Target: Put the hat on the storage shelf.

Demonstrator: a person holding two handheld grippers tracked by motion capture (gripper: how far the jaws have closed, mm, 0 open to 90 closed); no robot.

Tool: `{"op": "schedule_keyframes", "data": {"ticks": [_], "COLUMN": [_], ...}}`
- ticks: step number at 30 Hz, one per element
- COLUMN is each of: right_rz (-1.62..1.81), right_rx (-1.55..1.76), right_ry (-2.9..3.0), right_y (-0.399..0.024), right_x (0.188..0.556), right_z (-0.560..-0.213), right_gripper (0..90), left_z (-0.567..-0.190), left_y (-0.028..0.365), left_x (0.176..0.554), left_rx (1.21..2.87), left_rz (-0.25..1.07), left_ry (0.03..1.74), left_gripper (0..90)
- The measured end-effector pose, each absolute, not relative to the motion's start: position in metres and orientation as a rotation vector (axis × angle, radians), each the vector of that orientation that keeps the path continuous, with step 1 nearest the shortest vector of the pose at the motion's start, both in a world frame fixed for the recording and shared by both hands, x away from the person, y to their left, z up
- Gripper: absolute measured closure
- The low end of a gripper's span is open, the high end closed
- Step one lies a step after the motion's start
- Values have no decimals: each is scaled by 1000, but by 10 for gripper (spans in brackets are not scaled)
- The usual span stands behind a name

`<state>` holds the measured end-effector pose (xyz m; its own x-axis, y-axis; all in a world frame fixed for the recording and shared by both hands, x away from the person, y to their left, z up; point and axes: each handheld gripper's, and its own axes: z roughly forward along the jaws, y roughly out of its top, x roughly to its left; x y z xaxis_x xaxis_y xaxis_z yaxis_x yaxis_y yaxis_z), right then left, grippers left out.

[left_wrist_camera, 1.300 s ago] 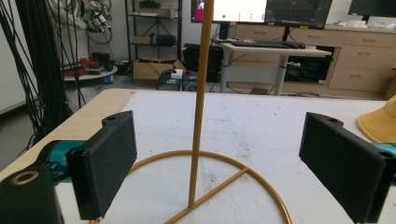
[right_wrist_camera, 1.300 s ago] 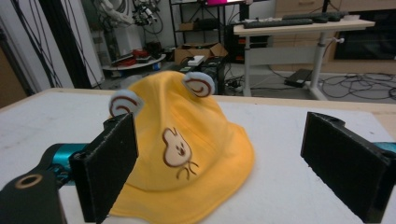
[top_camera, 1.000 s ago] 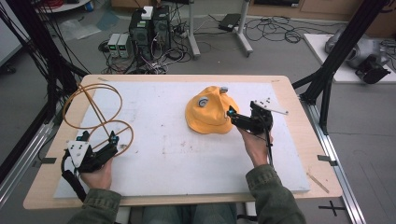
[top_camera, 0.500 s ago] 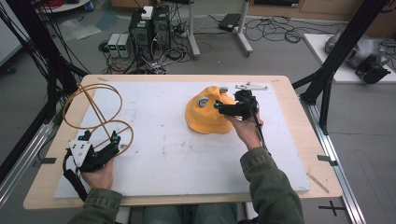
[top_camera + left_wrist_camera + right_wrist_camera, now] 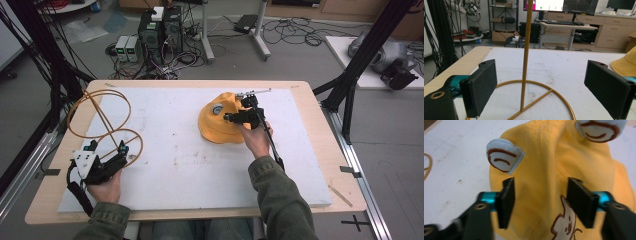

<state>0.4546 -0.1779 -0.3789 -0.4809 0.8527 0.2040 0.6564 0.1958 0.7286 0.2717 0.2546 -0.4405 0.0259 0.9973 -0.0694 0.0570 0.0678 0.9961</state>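
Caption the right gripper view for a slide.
Right gripper, jaws open, straddling the crown of a yellow hat with two ear-like patches, on the white table mat.

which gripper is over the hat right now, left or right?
The right gripper: its open jaws straddle the yellow hat. The left gripper sits open at the gold wire stand.

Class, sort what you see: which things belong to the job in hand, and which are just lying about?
In use: yellow hat; gold wire stand; left tool; right tool.

Lying about: computers, floor cables, desk with monitors.
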Motion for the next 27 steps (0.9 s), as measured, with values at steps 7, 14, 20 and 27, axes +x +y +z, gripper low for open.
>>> {"op": "schedule_keyframes", "data": {"ticks": [7,14,20,27], "right_rz": [1167,1153,1134,1145], "right_rx": [1408,1392,1391,1383], "right_ry": [2189,2152,2110,2061], "right_y": [-178,-175,-172,-172], "right_x": [454,451,447,442], "right_z": [-377,-380,-381,-383], "right_gripper": [789,887,892,894], "left_z": [-441,-441,-441,-441], "left_y": [254,254,254,254], "left_x": [273,273,273,273], "left_rx": [1217,1216,1218,1214], "left_rz": [1106,1105,1104,1103], "left_ry": [1261,1260,1257,1259], "left_gripper": [115,115,115,115]}}
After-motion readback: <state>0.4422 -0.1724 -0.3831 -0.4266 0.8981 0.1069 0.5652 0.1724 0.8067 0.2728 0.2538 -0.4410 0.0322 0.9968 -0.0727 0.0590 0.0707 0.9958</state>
